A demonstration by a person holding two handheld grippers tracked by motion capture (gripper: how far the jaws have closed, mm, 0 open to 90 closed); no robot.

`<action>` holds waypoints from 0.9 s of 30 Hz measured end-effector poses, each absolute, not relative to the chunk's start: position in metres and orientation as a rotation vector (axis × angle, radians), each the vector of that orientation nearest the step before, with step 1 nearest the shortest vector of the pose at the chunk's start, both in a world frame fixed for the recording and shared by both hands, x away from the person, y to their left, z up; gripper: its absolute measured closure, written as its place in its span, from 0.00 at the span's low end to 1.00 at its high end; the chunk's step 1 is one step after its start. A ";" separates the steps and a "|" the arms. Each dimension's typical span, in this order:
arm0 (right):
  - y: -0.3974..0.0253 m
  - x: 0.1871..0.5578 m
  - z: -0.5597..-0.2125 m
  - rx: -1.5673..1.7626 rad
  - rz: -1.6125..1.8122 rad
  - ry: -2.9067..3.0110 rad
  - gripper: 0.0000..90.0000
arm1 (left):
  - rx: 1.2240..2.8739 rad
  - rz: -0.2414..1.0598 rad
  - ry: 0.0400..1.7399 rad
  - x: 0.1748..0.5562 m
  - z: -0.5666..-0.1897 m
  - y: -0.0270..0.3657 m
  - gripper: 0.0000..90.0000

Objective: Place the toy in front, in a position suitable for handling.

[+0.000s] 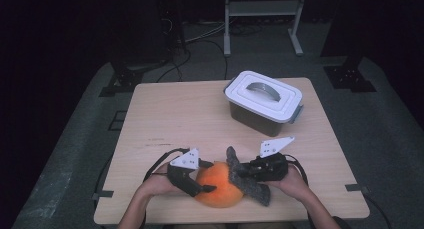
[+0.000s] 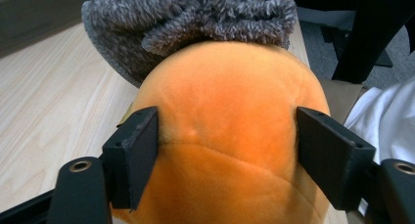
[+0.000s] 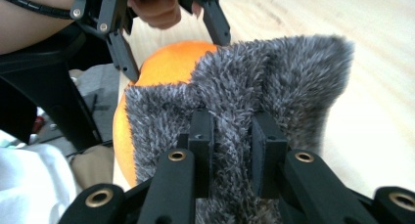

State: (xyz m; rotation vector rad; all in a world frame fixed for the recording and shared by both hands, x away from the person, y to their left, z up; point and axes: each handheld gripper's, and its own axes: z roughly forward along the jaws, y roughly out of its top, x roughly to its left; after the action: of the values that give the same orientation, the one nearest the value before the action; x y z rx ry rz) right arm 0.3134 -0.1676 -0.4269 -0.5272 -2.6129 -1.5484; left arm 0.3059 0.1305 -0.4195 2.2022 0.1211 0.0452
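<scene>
Orange plush ball [image 1: 220, 185] at the desk's [image 1: 200, 119] 6 o'clock edge, left gripper [image 1: 202, 176] fingers [image 2: 132, 155] spread wide, clamping its sides. Right gripper [image 1: 240, 173] fingers [image 3: 203, 150] narrow, pinching grey fuzzy cloth [image 1: 247, 181] draped on the ball's 3 o'clock side. White lidded box [image 1: 263, 101] at 1 o'clock.

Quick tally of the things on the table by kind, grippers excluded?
Orange plush toy: 1
Grey fuzzy cloth: 1
Lidded plastic box: 1
Total: 3
</scene>
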 end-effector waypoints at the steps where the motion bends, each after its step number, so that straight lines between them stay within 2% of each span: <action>1: -0.169 0.314 -0.427 -0.525 -1.538 -2.620 0.81 | 2.203 0.045 0.122 0.306 -0.419 0.131 0.30; 6: -0.178 0.315 -0.435 -0.546 -1.425 -2.683 0.81 | 2.199 0.044 0.125 0.306 -0.420 0.132 0.32; 10: -0.181 0.310 -0.426 -0.531 -1.476 -2.717 0.82 | 2.184 0.065 0.151 0.308 -0.419 0.132 0.43; 14: -0.176 0.300 -0.408 -0.469 -1.601 -2.710 0.82 | 2.120 0.049 0.264 0.312 -0.419 0.129 0.50; 18: -0.167 0.289 -0.401 -0.415 -1.609 -2.760 0.81 | 2.058 0.059 0.401 0.315 -0.421 0.117 0.52; 21: -0.165 0.291 -0.408 -0.430 -1.568 -2.796 0.82 | 2.069 0.083 0.394 0.313 -0.418 0.112 0.45; 27: -0.181 0.304 -0.418 -0.537 -1.568 -2.786 0.82 | 2.079 0.065 0.345 0.313 -0.412 0.121 0.19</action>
State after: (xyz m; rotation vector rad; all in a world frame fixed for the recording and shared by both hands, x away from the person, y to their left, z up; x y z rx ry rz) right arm 0.3039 -0.1807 -0.4178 -0.5372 -2.7855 -1.5682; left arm 0.3130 0.1212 -0.4120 2.0785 0.3453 0.0654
